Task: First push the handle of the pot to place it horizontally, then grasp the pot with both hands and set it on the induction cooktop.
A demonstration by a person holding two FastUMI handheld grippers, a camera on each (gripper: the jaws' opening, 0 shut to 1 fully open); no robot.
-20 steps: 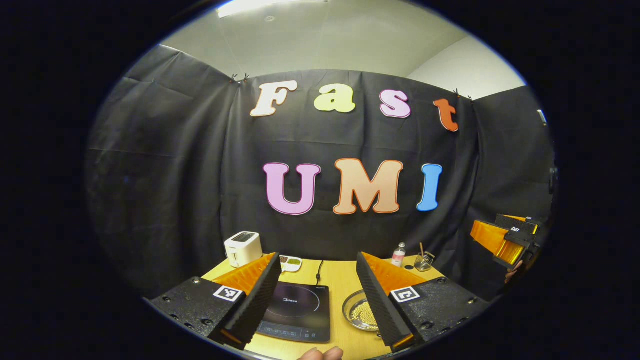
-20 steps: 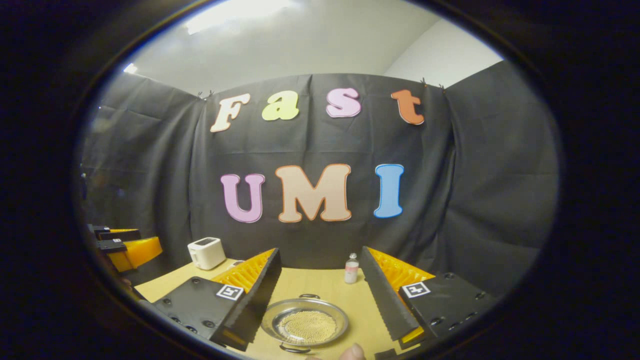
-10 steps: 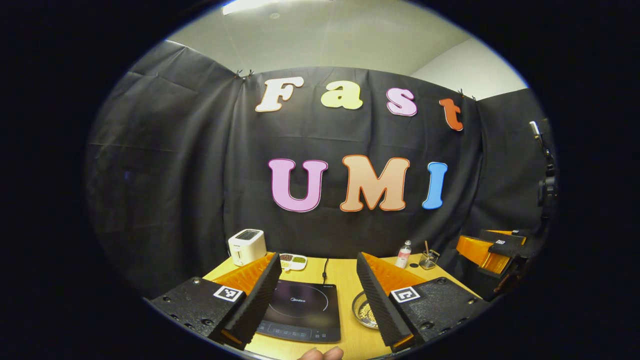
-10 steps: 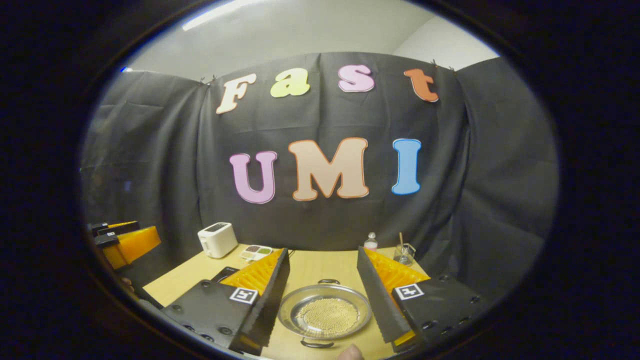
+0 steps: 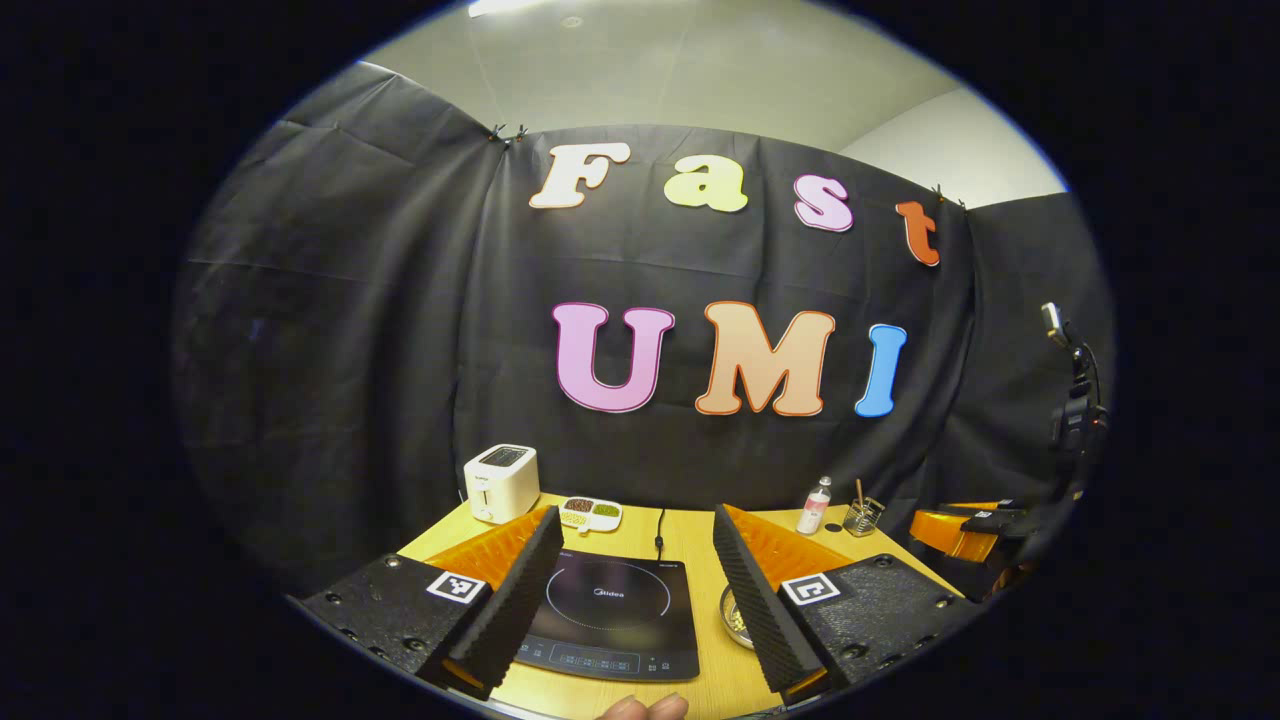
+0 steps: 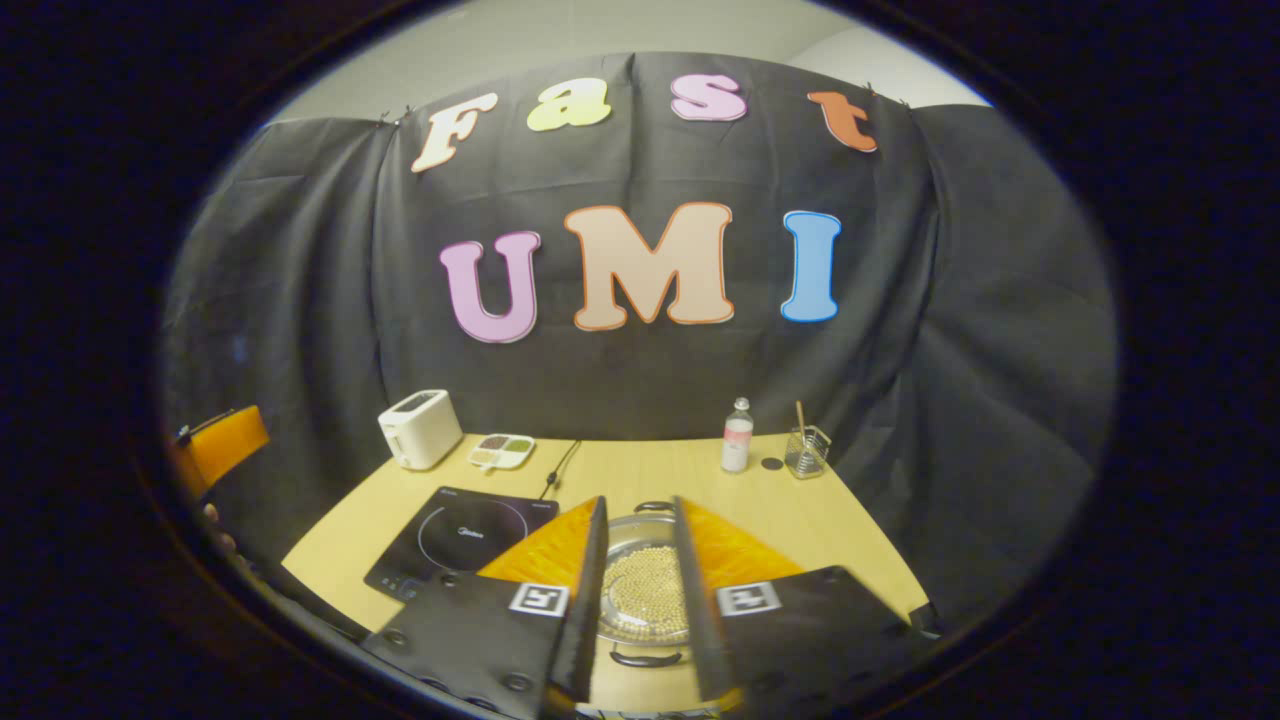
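**Both grippers above the table, the pot between cooktop and bottle**

In the right gripper view, the right gripper (image 6: 640, 600) is over the pot (image 6: 648, 590), and its two fingers stand with a narrow gap between them; they press on nothing. The pot is a shallow metal one with small pale beads inside. It sits on the wooden table (image 6: 800, 520), just to the right of the induction cooktop (image 6: 455, 545). One dark handle (image 6: 636, 657) shows at the near rim and another handle at the far rim, so the two are in line with the view and not across it.

In the left gripper view, the left gripper (image 5: 630, 610) hangs above the near edge of the table with its fingers wide apart and nothing between them. The black cooktop (image 5: 612, 615) lies between the fingers, and a part of the pot (image 5: 733, 618) shows just beside the right finger. Fingertips of a hand (image 5: 645, 708) appear at the bottom edge.

At the back of the table stand a white toaster (image 6: 420, 428), a small divided dish (image 6: 502, 450), a bottle (image 6: 737, 436) and a glass jar (image 6: 806, 452) with a stick in it. The cooktop's cord (image 6: 560, 465) runs toward the wall.
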